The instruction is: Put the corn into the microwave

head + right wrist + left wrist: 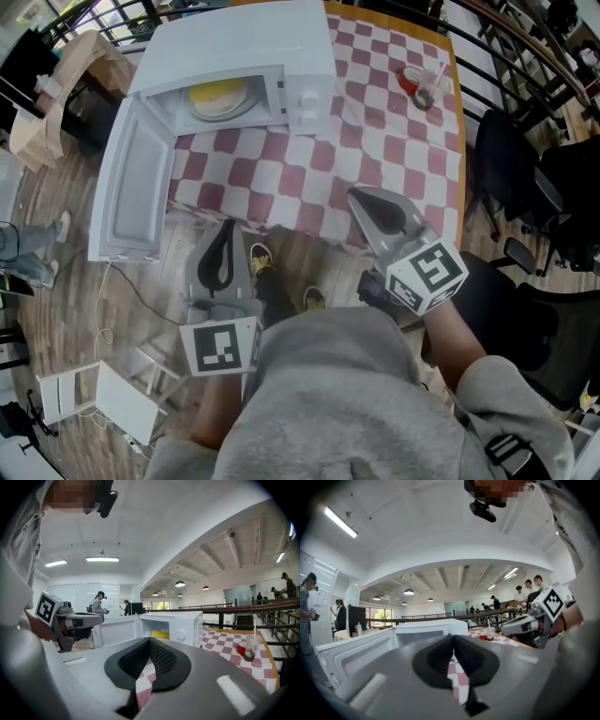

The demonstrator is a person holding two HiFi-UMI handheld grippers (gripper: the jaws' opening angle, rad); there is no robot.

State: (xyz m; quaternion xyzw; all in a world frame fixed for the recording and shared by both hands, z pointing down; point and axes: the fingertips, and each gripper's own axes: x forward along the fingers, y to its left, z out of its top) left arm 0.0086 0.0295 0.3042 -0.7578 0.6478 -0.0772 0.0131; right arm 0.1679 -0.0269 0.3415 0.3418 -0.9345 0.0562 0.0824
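The yellow corn (pixel 217 94) lies on a plate inside the white microwave (pixel 281 47), whose door (pixel 131 187) hangs wide open to the left. In the right gripper view the corn (pixel 161 634) shows through the open front. My left gripper (pixel 228 223) is shut and empty, held off the table's near edge just below the open door. My right gripper (pixel 354 193) is also shut with nothing in it, over the near edge of the checkered cloth (pixel 375 141), right of the microwave. Both point toward the microwave (pixel 426 630), well short of it.
A clear cup with a straw beside a red-filled one (pixel 419 84) stands at the table's far right corner. Black chairs (pixel 525 187) crowd the right side. White boxes (pixel 94 394) lie on the wooden floor at lower left. People stand in the background.
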